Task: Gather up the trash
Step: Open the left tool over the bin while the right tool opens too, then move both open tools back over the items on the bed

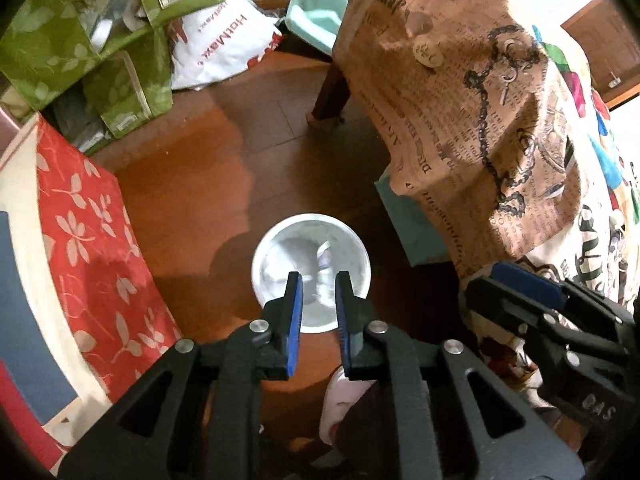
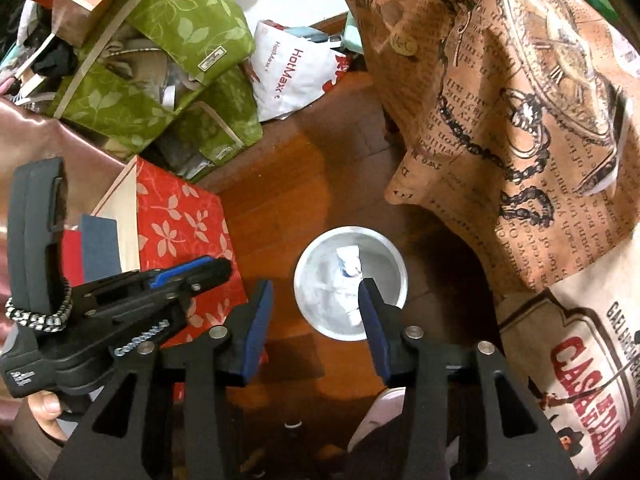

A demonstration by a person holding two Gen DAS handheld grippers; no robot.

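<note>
- Left tool [image 1: 319, 280]: pointed steeply down over the white bin [image 1: 311, 272]; narrow gap between the blue pads, nothing held between them.
- Right tool [image 2: 316, 286]: also pointed steeply down; pads set moderately apart, nothing gripped. Right pad tip overlapping the bin [image 2: 350, 284] opening in the picture, left pad over bare floor [image 2: 280, 168].
- Bin: round, upright on the brown wooden floor, mouth facing straight up toward both tools. No long axis across the floor; only axis is vertical.
- Trash [image 2: 349, 266] inside the bin: crumpled white paper with a little blue and red print, lying on the bottom, toward the far side as seen by the right wrist camera. Shape too crumpled to give a clear long axis.
- Key relation: bin lies directly below and just ahead of the left tool, centred between its pads; for the right tool the bin sits off to the right of centre. Left hand judged the better aligned.
- Surroundings: red leaf-print box [image 1: 92, 240] to the left of the bin, green leaf-print boxes [image 2: 180, 40] farther back, printed brown cloth [image 1: 472, 100] hanging to the right, white plastic bag [image 2: 296, 76] beyond.
- Judgement: drop into the bin appears done; both tools empty, free for the next piece.
</note>
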